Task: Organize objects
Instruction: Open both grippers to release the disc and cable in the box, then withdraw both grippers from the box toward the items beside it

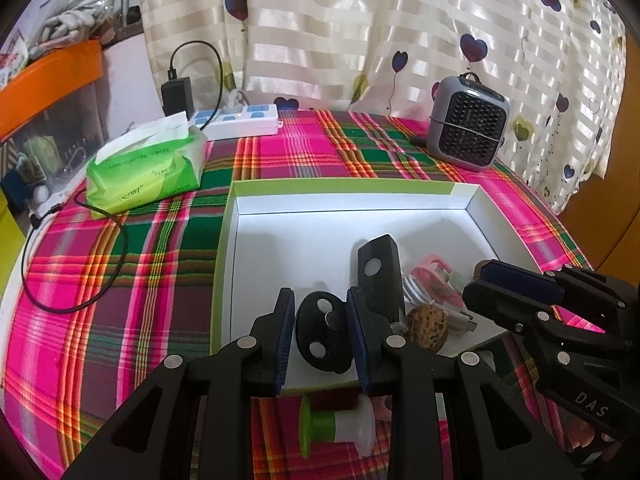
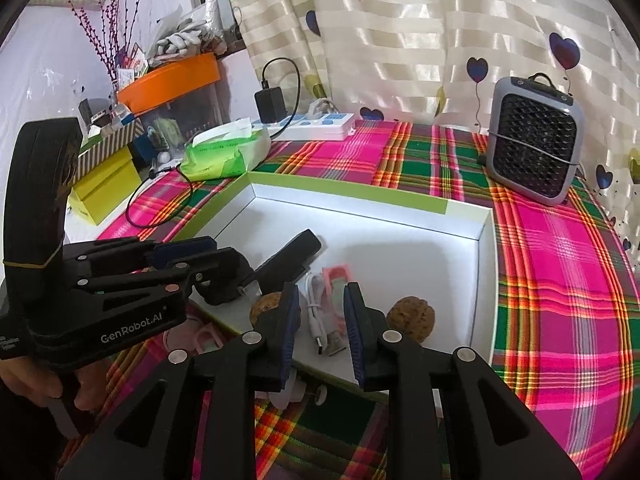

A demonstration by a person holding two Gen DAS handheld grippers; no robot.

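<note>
The left wrist view shows the left tongs slightly parted around a black round clip inside the white box, pads apparently just off it. The right wrist view shows the right tongs narrowly open and empty, directly above the white cable, which runs lengthwise away from them.

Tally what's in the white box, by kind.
Black parts: 2 (round piece, bar)
Walnuts: 2
White cable: 1
Pink item: 1
Total: 6
</note>
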